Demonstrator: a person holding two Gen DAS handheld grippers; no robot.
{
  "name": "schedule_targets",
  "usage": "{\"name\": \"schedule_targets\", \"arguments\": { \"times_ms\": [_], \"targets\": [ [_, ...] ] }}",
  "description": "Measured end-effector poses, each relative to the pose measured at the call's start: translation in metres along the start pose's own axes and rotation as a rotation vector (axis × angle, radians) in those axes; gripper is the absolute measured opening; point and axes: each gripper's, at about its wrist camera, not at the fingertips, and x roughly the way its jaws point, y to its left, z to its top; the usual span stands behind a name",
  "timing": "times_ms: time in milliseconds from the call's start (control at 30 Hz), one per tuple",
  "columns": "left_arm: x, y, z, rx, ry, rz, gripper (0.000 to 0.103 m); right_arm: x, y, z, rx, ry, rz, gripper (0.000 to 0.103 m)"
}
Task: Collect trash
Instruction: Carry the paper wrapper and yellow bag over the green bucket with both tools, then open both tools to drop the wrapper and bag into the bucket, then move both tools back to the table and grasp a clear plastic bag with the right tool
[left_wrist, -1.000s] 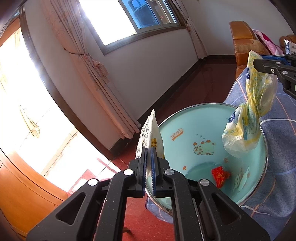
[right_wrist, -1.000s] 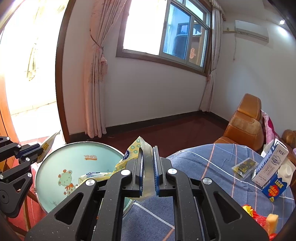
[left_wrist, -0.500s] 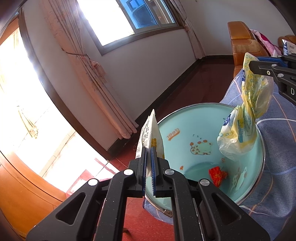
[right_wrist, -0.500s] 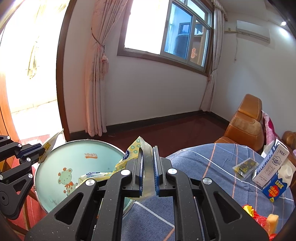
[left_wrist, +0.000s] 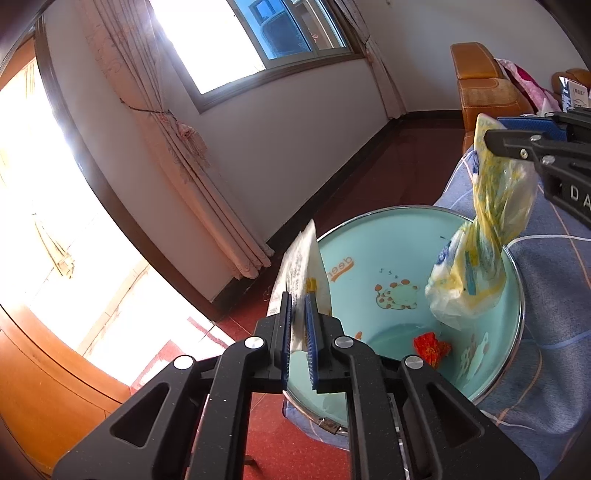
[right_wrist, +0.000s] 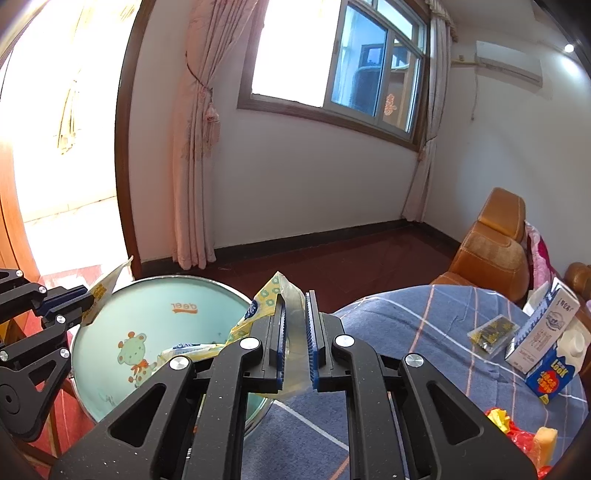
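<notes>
The left tongs (left_wrist: 299, 332) are pinching a white paper packet (left_wrist: 301, 266) over the round pale-green basin (left_wrist: 369, 258). The right tongs (right_wrist: 295, 332) are dangling a yellow plastic bag (left_wrist: 476, 266) above it, loosening. Next, both should let go.
</notes>
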Motion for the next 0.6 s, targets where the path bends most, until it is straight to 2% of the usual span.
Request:
{"name": "schedule_targets", "arguments": {
  "times_ms": [33,67,100,167,233,300,400,600],
  "targets": [
    [0.0,-0.001,0.0,0.001,-0.002,-0.003,0.022,0.0,-0.001,0.0,0.007,0.001,0.008,0.038],
    [-0.001,-0.001,0.0,0.002,-0.008,-0.004,0.027,0.001,-0.002,0.0,0.015,0.004,0.021,0.049],
    [-0.002,-0.002,0.0,0.0,-0.015,0.0,0.039,0.001,-0.001,-0.001,0.02,0.007,0.031,0.056],
    [-0.004,-0.002,0.001,-0.005,-0.025,0.007,0.049,0.001,0.001,-0.001,0.007,0.009,0.014,0.056],
    [-0.004,-0.002,0.001,-0.004,-0.024,0.003,0.05,-0.001,-0.001,-0.002,0.021,0.015,0.01,0.056],
    [-0.004,-0.002,0.001,-0.012,-0.024,-0.001,0.057,-0.003,-0.004,-0.003,0.039,0.019,-0.006,0.058],
    [-0.007,-0.004,0.001,-0.019,-0.03,-0.014,0.063,-0.014,-0.014,-0.004,0.081,0.035,-0.045,0.058],
    [-0.021,-0.023,0.0,-0.027,-0.038,-0.115,0.064,-0.071,-0.045,-0.015,0.129,0.033,-0.119,0.061]
  ]
}}
